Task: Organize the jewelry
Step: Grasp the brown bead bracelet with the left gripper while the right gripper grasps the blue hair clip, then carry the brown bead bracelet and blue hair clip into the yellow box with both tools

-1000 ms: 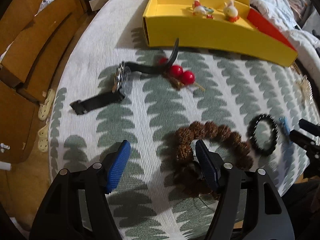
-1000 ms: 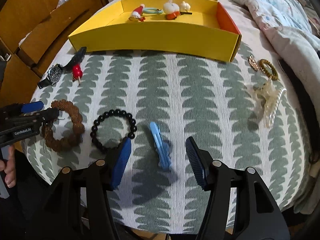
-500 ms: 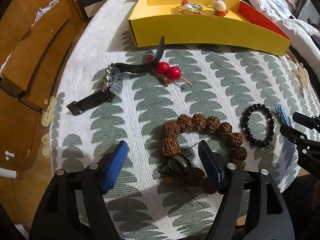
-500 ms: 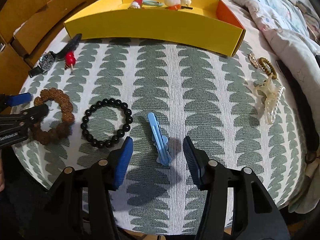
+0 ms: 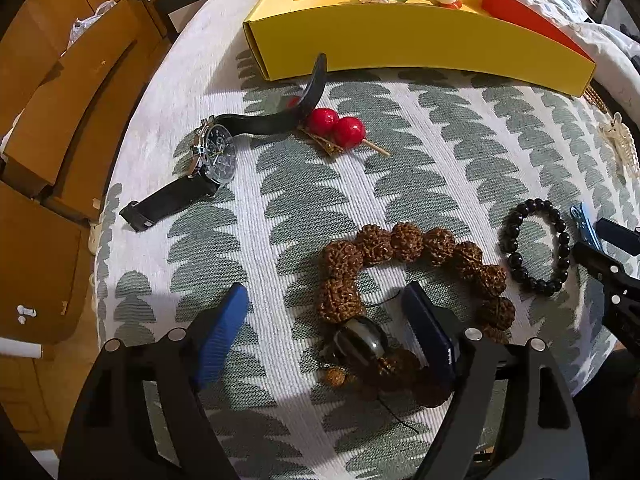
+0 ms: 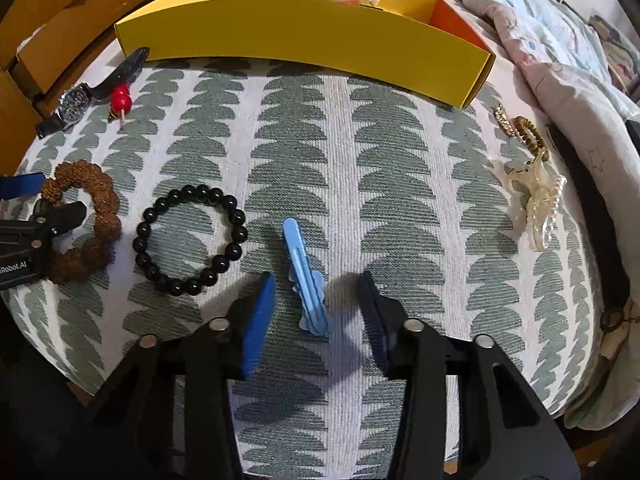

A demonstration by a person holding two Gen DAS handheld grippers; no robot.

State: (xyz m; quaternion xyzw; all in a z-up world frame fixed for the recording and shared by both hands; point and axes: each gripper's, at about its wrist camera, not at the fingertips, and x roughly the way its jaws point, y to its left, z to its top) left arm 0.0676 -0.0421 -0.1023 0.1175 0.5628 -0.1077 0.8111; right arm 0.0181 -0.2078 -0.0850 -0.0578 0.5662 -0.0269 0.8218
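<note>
Right now my left tool (image 5: 324, 312) is spread wide and hangs low over the near edge of the table (image 5: 460, 152), with the dark bead end of the brown bead bracelet (image 5: 416, 264) sitting between its two blue pads. I think I put it there so one squeeze can catch the bracelet. My right tool (image 6: 316, 300) is spread too, and the blue hair clip (image 6: 306, 280) lies flat between its pads, not touched yet. The black bead bracelet (image 6: 190, 240) rests between those two things. Near the left edge are the watch (image 5: 212, 156) and the red berry pin (image 5: 340, 130). Near the right edge are a pearl claw clip (image 6: 538, 204) and a gold hair tie (image 6: 528, 138). The yellow box (image 6: 304, 40) waits at the far edge, and it already holds a few small hair pieces, so I guess everything else goes in there.
</note>
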